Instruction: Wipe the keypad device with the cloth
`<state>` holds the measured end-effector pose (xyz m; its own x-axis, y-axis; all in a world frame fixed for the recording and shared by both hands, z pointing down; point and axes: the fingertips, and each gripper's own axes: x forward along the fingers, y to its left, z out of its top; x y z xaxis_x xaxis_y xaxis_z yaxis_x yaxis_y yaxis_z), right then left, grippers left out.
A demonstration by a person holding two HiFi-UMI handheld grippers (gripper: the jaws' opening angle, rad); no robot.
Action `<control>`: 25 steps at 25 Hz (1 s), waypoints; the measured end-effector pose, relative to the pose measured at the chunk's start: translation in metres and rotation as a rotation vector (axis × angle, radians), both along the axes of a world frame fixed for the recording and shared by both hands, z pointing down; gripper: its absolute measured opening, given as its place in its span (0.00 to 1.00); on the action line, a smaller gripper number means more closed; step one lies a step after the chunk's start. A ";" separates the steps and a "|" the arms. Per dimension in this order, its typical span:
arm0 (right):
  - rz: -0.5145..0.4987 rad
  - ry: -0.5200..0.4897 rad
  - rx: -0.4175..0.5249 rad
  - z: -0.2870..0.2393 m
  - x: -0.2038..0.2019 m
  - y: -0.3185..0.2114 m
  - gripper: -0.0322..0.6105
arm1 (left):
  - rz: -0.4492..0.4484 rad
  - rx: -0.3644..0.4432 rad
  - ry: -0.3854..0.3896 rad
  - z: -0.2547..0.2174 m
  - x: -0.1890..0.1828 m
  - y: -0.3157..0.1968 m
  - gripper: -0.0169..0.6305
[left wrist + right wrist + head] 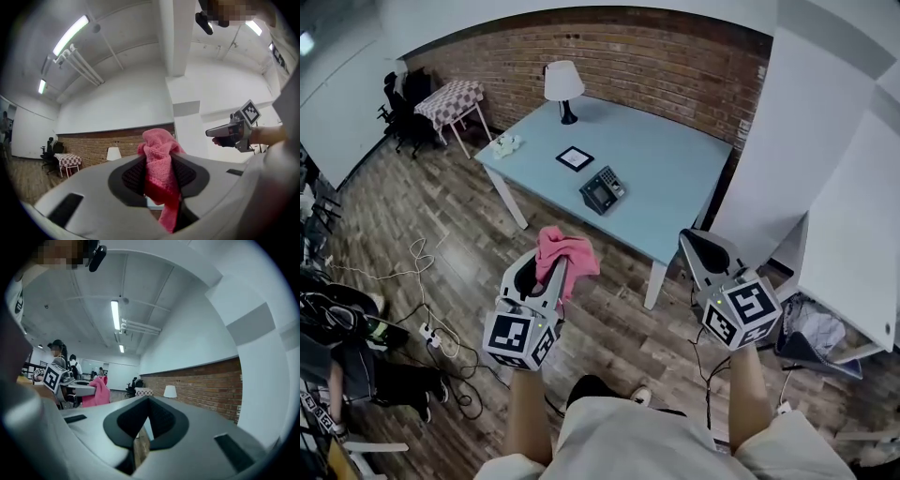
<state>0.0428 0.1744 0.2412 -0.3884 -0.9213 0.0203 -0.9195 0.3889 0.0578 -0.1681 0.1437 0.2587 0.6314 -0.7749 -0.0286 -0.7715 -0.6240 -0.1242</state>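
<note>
Pale blue table (675, 178): we note the dark grey keypad device (602, 191) flat, our side of the lamp (564, 89). Left gripper (548, 274) clamps the crumpled pink cloth (565, 253); right gripper's (698, 246) jaws meet, empty.

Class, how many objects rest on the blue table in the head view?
4: lamp at the far edge, black-framed square in the middle, keypad device nearest us, small pale bundle at the left corner. None seem hidden.
</note>
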 end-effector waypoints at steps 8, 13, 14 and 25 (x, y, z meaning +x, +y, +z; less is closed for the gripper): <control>0.016 0.080 -0.058 0.029 0.027 -0.036 0.07 | -0.025 -0.028 0.005 0.011 0.030 -0.027 0.27; -0.016 0.048 -0.097 0.040 0.036 -0.073 0.07 | -0.028 -0.041 0.006 0.023 0.042 -0.064 0.27; -0.018 0.054 -0.095 0.041 0.039 -0.083 0.07 | -0.032 -0.043 0.009 0.026 0.044 -0.074 0.27; -0.083 0.076 -0.164 0.066 0.055 -0.234 0.08 | -0.088 -0.086 0.013 0.052 0.058 -0.222 0.27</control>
<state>0.0979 -0.0594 0.3071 -0.4547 -0.8681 0.1992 -0.8792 0.4733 0.0554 -0.1100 -0.0785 0.3110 0.5607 -0.8274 0.0327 -0.8250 -0.5616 -0.0629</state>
